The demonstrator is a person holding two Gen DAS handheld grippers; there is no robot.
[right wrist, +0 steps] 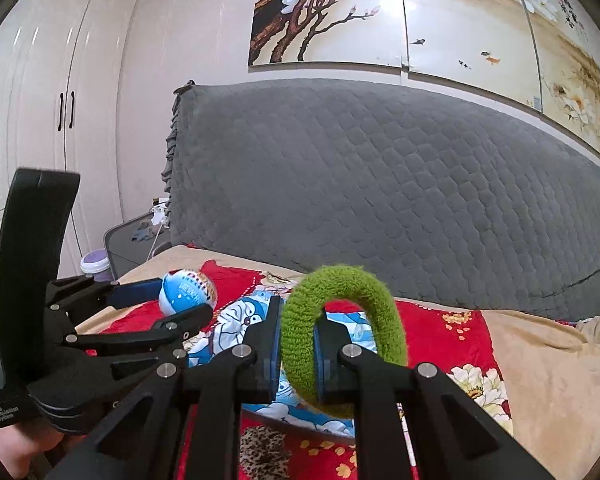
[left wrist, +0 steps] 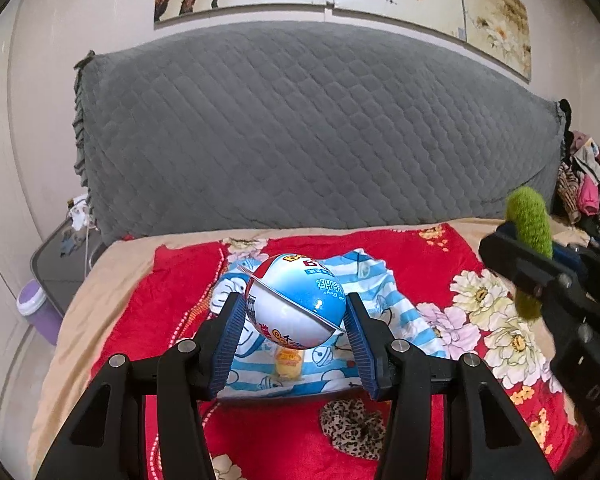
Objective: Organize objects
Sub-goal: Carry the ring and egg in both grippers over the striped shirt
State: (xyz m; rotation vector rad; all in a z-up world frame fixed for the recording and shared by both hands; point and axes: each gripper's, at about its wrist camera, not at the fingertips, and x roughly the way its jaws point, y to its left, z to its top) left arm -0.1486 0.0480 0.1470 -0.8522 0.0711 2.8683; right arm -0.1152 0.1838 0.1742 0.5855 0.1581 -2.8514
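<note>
1. Leftmost, we note a purple tub (left wrist: 32, 300) on the floor beside the bed (left wrist: 112, 264), whose grey quilted headboard (left wrist: 300, 140) rises behind.
2. Next, we see the left gripper (left wrist: 296, 320), its jaws part open and closed on a blue-and-white toy ball (left wrist: 296, 304) held above the bed.
3. Below the ball, a striped cartoon cloth (left wrist: 384, 292) lies on the red floral blanket (left wrist: 420, 256); a small yellow item (left wrist: 288, 362) rests on the cloth, and a leopard-print scrunchie (left wrist: 352, 424) lies just in front of it.
4. Rightmost, we see the right gripper (right wrist: 298, 344), its jaws pinched narrow on a green fuzzy ring (right wrist: 340, 304), which stands upright above the cloth.
</note>
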